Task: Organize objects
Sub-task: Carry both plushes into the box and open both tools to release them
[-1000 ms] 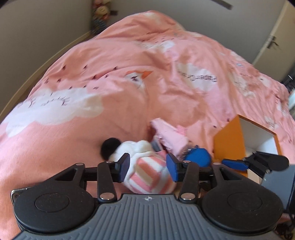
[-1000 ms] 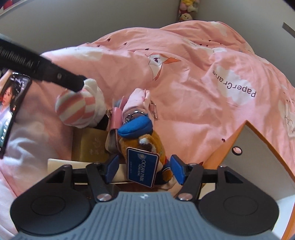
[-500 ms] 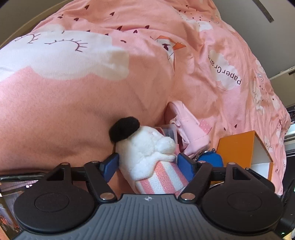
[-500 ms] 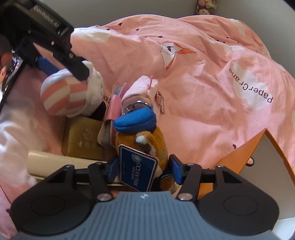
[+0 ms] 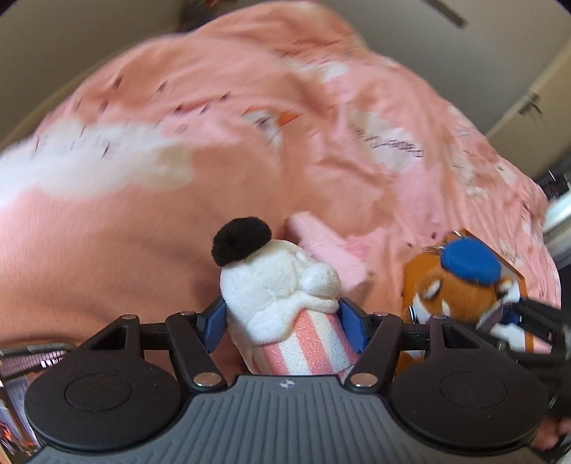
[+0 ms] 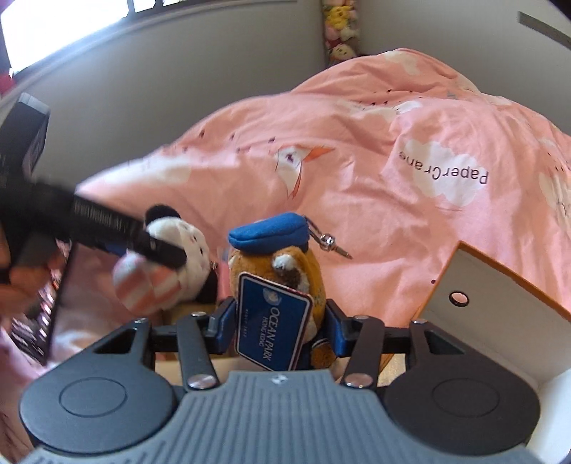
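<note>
A white plush point(image 5: 278, 282) with a black ear and a pink-striped body sits between the blue pads of my left gripper point(image 5: 283, 321). The jaws are closing and the pads press its sides. In the right wrist view the same plush point(image 6: 185, 239) shows at the left under a black finger. My right gripper point(image 6: 280, 324) is closing on an orange plush point(image 6: 285, 264) with a blue cap. Its pads grip the plush's sides, and a blue tag point(image 6: 273, 324) hangs in front. The orange plush point(image 5: 460, 289) also appears at the right of the left wrist view.
Everything lies over a pink duvet point(image 6: 392, 125) on a bed. An open orange box with a white inside point(image 6: 492, 303) stands at the right. A pink pouch point(image 5: 328, 246) lies behind the white plush. A phone screen point(image 6: 46, 310) shows at the left, and stuffed toys point(image 6: 339, 32) sit in the far corner.
The left jaws opened wide around the white plush and then came in on it. The right gripper closed on the orange plush and lifted it off the pile, tilting upward.
</note>
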`<action>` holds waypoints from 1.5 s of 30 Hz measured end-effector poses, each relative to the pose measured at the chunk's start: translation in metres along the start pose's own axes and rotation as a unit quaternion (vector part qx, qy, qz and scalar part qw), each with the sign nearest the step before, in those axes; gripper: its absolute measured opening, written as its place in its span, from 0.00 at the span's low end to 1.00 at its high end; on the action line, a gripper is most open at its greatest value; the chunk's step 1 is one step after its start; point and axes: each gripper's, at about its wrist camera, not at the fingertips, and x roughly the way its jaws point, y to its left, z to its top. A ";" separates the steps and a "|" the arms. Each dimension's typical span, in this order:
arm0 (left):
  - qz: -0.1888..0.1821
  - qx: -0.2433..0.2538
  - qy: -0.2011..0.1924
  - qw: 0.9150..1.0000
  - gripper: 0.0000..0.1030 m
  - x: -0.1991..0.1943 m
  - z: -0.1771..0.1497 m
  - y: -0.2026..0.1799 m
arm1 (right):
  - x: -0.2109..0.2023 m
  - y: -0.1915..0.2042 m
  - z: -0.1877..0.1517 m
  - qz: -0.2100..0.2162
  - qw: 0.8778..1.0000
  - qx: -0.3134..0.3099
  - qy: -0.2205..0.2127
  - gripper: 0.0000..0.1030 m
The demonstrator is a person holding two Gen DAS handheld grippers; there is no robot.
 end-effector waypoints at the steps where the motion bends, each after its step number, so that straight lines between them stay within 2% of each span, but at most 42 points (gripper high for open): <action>1: -0.002 0.026 -0.018 0.999 0.73 -0.008 -0.001 -0.010 | -0.008 -0.001 0.002 0.001 1.000 0.012 -0.010 0.51; 4: -0.017 0.085 -0.064 0.994 0.73 -0.029 -0.003 -0.035 | -0.032 -0.008 0.006 0.010 0.998 0.056 -0.041 0.51; 7: -0.040 0.140 -0.101 0.984 0.73 -0.043 -0.003 -0.063 | -0.060 -0.017 0.007 0.007 0.992 0.104 -0.071 0.51; 10: -0.065 0.196 -0.124 0.970 0.73 -0.047 -0.004 -0.096 | -0.086 -0.029 0.004 -0.015 0.985 0.144 -0.093 0.51; 13: -0.097 0.270 -0.135 0.948 0.73 -0.040 -0.010 -0.135 | -0.100 -0.045 -0.004 -0.055 0.978 0.175 -0.095 0.51; 16: -0.124 0.326 -0.126 0.929 0.73 -0.021 -0.015 -0.168 | -0.105 -0.072 -0.019 -0.086 0.967 0.224 -0.084 0.51; 19: -0.130 0.374 -0.112 0.912 0.73 0.003 -0.023 -0.196 | -0.099 -0.096 -0.037 -0.109 0.956 0.265 -0.065 0.51; 21: -0.127 0.408 -0.101 0.899 0.73 0.024 -0.030 -0.211 | -0.093 -0.114 -0.047 -0.116 0.949 0.289 -0.055 0.51; 27: -0.111 0.471 -0.068 0.872 0.73 0.075 -0.045 -0.234 | -0.057 -0.155 -0.069 -0.111 0.926 0.360 -0.002 0.51; 31: -0.083 0.516 -0.056 0.851 0.73 0.100 -0.053 -0.239 | -0.035 -0.171 -0.072 -0.112 0.920 0.374 0.029 0.51; 36: -0.034 0.533 -0.024 0.845 0.73 0.123 -0.055 -0.244 | -0.012 -0.184 -0.073 -0.099 0.915 0.388 0.055 0.51; 38: -0.015 0.531 -0.015 0.847 0.73 0.130 -0.054 -0.248 | -0.006 -0.186 -0.072 -0.100 0.914 0.390 0.059 0.51; 41: -0.009 0.519 0.001 0.855 0.75 0.137 -0.051 -0.253 | 0.001 -0.192 -0.071 -0.100 0.911 0.395 0.059 0.52; 42: -0.004 0.522 0.004 0.853 0.75 0.140 -0.051 -0.255 | 0.002 -0.195 -0.071 -0.099 0.910 0.397 0.060 0.52; 44: 0.008 0.539 0.000 0.842 0.77 0.144 -0.053 -0.260 | 0.005 -0.199 -0.072 -0.096 0.909 0.401 0.061 0.53; 45: 0.008 0.542 0.001 0.840 0.78 0.145 -0.054 -0.260 | 0.007 -0.200 -0.071 -0.094 0.910 0.398 0.061 0.54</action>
